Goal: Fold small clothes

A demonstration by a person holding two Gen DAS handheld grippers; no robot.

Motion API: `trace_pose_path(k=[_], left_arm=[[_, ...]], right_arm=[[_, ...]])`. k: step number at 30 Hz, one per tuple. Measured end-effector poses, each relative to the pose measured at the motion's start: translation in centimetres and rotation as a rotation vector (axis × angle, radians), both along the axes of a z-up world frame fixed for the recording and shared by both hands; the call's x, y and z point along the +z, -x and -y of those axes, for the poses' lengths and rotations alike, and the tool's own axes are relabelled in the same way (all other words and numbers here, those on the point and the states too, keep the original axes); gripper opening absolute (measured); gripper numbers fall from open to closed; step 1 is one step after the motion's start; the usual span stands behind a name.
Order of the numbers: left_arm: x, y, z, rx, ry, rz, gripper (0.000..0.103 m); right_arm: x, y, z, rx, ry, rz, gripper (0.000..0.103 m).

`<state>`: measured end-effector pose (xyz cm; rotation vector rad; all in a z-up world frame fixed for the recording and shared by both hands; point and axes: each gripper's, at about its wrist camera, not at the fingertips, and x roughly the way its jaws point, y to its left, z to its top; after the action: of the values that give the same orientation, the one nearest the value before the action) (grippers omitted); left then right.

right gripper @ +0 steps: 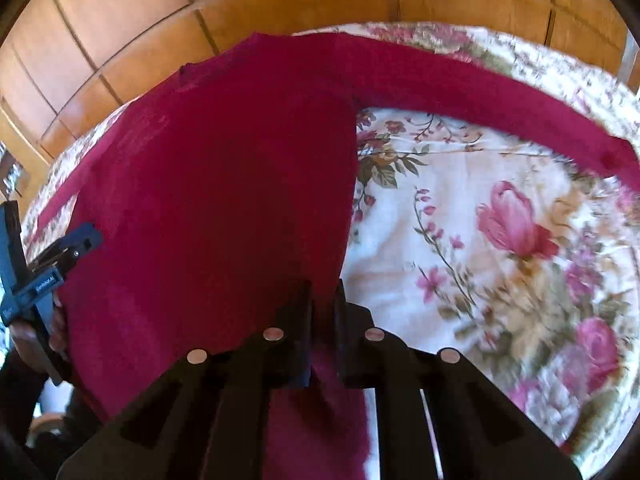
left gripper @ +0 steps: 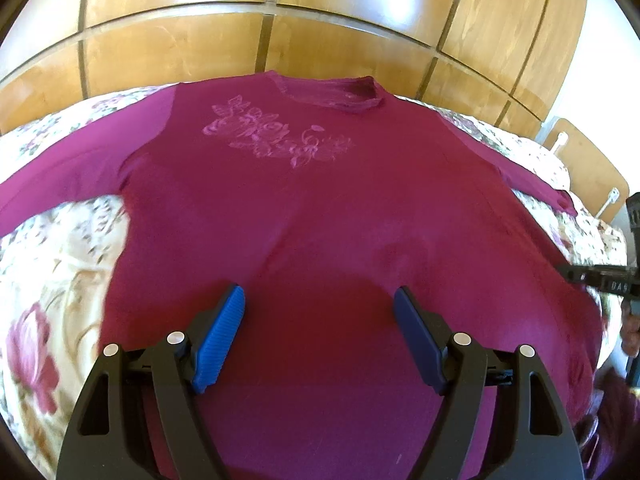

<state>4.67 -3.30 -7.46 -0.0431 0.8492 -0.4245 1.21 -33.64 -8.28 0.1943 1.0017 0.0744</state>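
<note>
We have the magenta shirt (left gripper: 320,208) spread front-up on the flowered bedspread (right gripper: 460,220), sleeves out to both sides. Our right gripper (right gripper: 322,320) is clamped on the shirt's right side edge near the hem; our left gripper (left gripper: 318,320) hangs above the lower front with its fingers apart, holding nothing. Lifting from one edge alone could drag the whole shirt and rumple it. The soft bedspread might bunch underneath, and the long right sleeve (right gripper: 500,92) could trail crooked.
</note>
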Motion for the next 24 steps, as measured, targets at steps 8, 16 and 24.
trace_pose_path(k=[8,16,24], left_arm=[[1.0,1.9,-1.0,0.02,-0.029,0.007,0.076],[-0.3,-0.5,-2.4,0.153,-0.026,-0.021,0.076],[-0.9,-0.3,-1.2,0.11,-0.091,0.015,0.089]], right_arm=[[-1.2,-0.2,3.6,-0.08,-0.155,-0.004,0.048],[1.2,0.7,15.9,-0.447,-0.247,0.122,0.049],[-1.6,-0.5,32.4,-0.943,-0.459,0.143,0.049]])
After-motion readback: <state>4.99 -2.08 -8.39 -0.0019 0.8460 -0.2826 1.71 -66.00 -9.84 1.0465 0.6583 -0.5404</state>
